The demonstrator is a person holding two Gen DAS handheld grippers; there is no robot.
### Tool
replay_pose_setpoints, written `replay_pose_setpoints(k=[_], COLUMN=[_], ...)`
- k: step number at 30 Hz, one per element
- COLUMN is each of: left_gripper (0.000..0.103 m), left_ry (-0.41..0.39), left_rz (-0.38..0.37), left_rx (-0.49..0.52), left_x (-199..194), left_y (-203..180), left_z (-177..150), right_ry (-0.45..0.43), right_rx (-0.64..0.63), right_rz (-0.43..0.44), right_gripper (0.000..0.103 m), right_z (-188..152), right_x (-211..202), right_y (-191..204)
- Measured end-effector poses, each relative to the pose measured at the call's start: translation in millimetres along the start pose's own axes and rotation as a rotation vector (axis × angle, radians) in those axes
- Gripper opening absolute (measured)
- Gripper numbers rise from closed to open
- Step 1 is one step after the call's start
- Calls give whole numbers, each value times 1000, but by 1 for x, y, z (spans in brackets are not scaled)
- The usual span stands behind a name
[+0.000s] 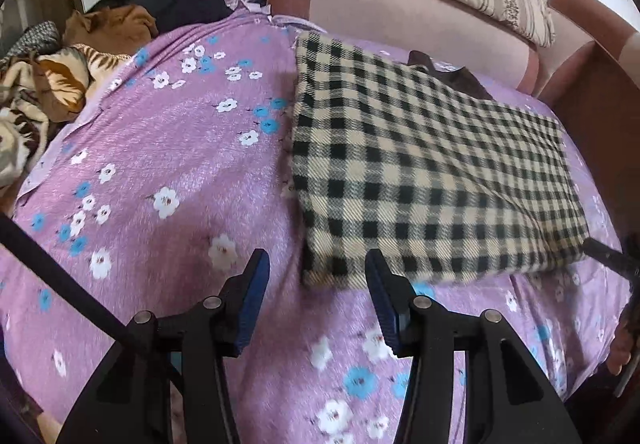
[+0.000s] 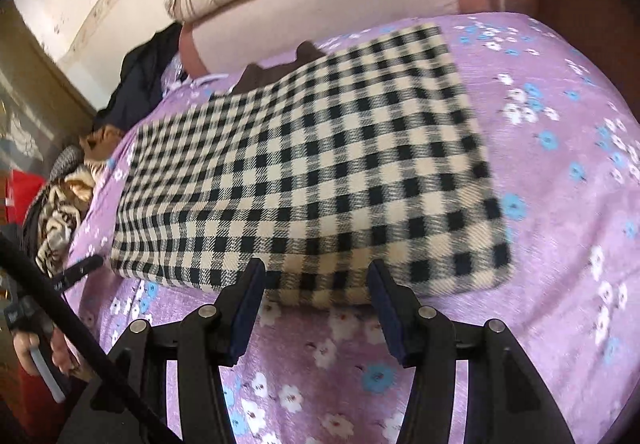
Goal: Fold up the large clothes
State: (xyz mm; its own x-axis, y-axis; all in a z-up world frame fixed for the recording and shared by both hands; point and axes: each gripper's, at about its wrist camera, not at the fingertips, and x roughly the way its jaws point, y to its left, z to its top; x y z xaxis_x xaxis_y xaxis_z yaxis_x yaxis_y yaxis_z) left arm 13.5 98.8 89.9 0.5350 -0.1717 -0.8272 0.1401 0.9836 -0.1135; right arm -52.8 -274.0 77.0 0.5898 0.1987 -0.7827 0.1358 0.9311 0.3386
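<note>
Checked garment [image 1: 432, 172]: folded into a flat rectangle, lying on the purple flowered bedsheet [image 1: 168, 148], right of centre in the left wrist view.
Left gripper [image 1: 318, 284]: lower centre, jaws apart, nothing between them; it sits just short of the garment's near left corner.
Clothes pile [image 1: 60, 76]: upper left, at the sheet's edge.
Right wrist view: the checked garment [image 2: 312, 172] fills the centre, a brown piece [image 2: 276, 70] showing at its far edge.
Right gripper [image 2: 318, 284]: jaws apart and empty, at the garment's near edge.
</note>
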Motion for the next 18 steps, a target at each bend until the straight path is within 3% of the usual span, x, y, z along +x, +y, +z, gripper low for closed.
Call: replay_pose_setpoints(k=[4, 7, 9, 13, 18], left_gripper=[52, 52, 52, 52, 52], left_ry=[-5, 2, -7, -24, -34], left_rz=[-1, 8, 13, 23, 41], left_rx=[-2, 1, 4, 14, 27], left_x=[0, 3, 1, -2, -3], left_y=[-11, -16, -19, -21, -24], left_z=[-9, -12, -13, -15, -14], right_ry=[-7, 11, 27, -17, -85], right_rx=[-5, -35, 9, 122, 167], right_rz=[-6, -104, -163, -223, -265], right_gripper=[58, 58, 58, 58, 58], right_z=[-4, -3, 1, 7, 13], right_x=[3, 16, 27, 9, -15], right_y=[0, -9, -20, -53, -71])
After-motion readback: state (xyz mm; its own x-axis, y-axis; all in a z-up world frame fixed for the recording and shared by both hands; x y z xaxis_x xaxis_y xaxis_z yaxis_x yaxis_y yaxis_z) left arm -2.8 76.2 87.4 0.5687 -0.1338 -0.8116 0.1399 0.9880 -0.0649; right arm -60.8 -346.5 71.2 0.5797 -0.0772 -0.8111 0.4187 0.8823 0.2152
